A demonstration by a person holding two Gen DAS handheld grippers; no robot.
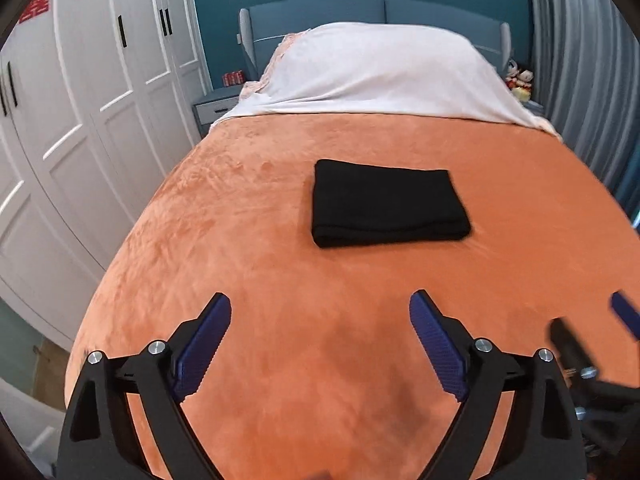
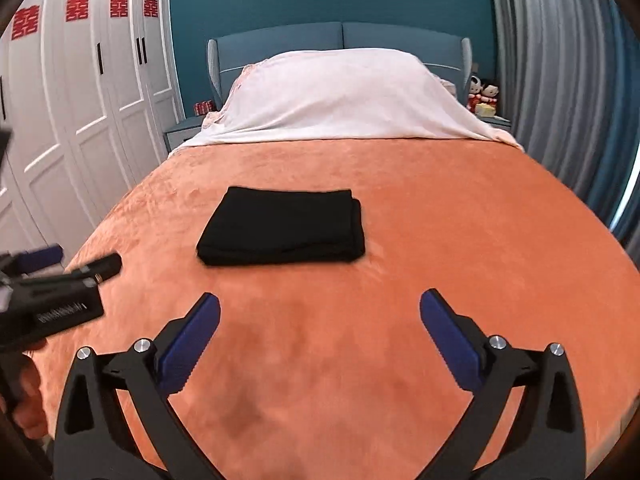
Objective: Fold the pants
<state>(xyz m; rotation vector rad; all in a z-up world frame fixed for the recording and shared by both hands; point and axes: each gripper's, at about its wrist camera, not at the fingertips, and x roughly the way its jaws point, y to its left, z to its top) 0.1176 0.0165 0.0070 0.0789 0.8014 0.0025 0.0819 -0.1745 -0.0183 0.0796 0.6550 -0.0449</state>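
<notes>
black fabric pants [image 1: 388,204], folded into a rectangle, lay on orange plush blanket [image 1: 280,280]; left gripper [image 1: 320,340] and right gripper [image 2: 320,336] both released, empty, well apart from it.

text: red 囍 cutouts | on: white wardrobe doors [image 2: 100,92]
</notes>
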